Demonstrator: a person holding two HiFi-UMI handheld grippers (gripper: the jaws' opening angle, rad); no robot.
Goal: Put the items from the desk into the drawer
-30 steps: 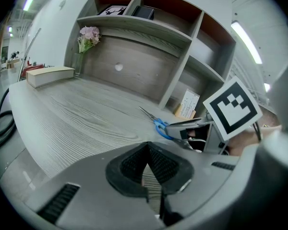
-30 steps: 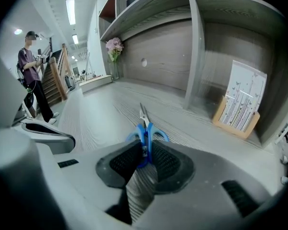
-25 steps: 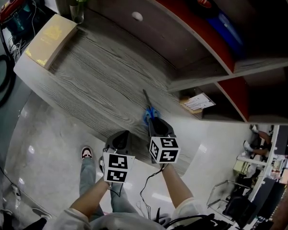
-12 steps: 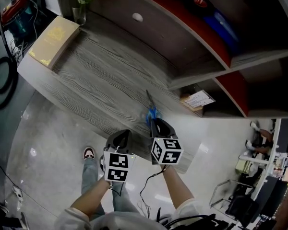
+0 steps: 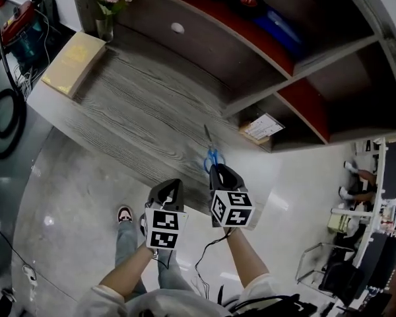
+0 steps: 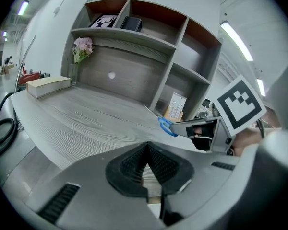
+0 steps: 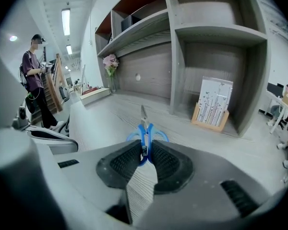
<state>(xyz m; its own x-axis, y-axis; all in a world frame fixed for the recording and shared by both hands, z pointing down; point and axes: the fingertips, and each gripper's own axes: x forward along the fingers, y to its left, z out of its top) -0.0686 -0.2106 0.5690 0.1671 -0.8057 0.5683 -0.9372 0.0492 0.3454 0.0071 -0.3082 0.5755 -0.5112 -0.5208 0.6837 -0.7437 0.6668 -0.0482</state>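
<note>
Blue-handled scissors (image 5: 212, 156) lie on the grey wooden desk (image 5: 138, 104), blades pointing toward the shelves. My right gripper (image 5: 216, 169) sits at their handle end. In the right gripper view its jaws are closed on the middle of the handles (image 7: 144, 134), with a blue loop showing on each side. My left gripper (image 5: 170, 185) hovers at the desk's near edge, shut and holding nothing (image 6: 146, 146). The drawer front with its white knob (image 5: 177, 28) is closed at the back of the desk.
A tan book (image 5: 72, 63) and a vase of pink flowers (image 5: 106, 4) stand at the desk's far left. A card stand (image 5: 260, 128) sits in the lower right shelf bay. Cables (image 5: 1, 114) lie on the floor at left. A person (image 7: 36, 78) stands beyond the desk.
The head view has swung slightly, showing more of the shelves. Both grippers keep their places; the right one stays at the scissors' handles.
</note>
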